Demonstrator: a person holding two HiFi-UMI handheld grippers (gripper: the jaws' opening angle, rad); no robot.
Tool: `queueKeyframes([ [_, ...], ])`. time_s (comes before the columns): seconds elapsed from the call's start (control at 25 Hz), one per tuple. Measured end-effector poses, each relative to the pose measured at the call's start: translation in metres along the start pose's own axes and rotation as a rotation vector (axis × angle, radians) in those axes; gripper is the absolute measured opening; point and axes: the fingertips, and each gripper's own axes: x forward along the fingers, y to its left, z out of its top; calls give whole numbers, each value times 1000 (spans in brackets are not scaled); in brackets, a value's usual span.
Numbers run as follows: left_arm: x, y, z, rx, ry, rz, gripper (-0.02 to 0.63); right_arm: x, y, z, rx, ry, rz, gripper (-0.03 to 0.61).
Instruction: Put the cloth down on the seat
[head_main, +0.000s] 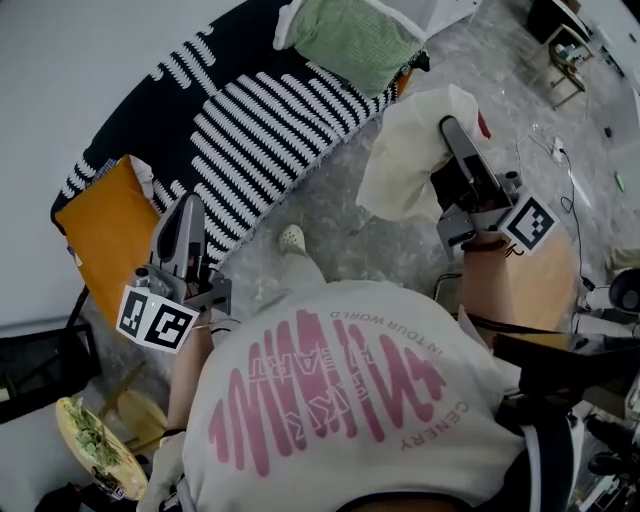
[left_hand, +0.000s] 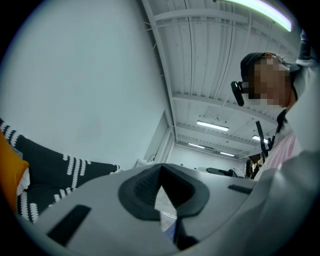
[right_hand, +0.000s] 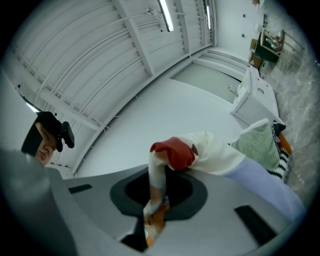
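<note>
1. The right gripper (right_hand: 156, 200) is clenched on a cream fabric cloth with a red patch (right_hand: 215, 152). A twisted fold of the cloth runs down between its jaws, and the rest billows out past the tips.
2. In the head view, the right gripper (head_main: 452, 128) is raised at the right of the scene and tilted upward. The cloth (head_main: 410, 150) drapes from its tip to the left and hangs in the air.
3. The cloth hangs over the grey marbled floor (head_main: 350, 235), near the right end of the sofa seat with the black-and-white striped cover (head_main: 250, 120). It is not lying on the seat.
4. A green knitted cushion (head_main: 360, 35) sits at the far right end of the seat, just beyond the cloth. The right gripper view shows the same cushion (right_hand: 257, 145) behind the cloth.
5. The left gripper (left_hand: 160, 170) has its jaws closed together at the tips, with nothing between them.
6. In the head view, the left gripper (head_main: 188, 212) is at the near left, pointing toward the seat's front edge and roughly level.
7. An orange square cushion (head_main: 105, 230) lies at the left end of the seat, just left of the left gripper.
8. The person's white shoe (head_main: 290, 238) stands on the floor between the two grippers, close to the seat's front edge.
</note>
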Motion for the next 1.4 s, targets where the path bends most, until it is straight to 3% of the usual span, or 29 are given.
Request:
queueKeyframes([
  [0.24,84,36,-5,-50,46,-114,9,44,-42,15,-40,31,-60,41],
  [0.76,243,77,20,-36,108,-224,9,106,-121,59,-126,90,-211,43],
  [1.4,286,170,52,-41,115,-208,9,197,-166,57,-53,40,-280,41],
])
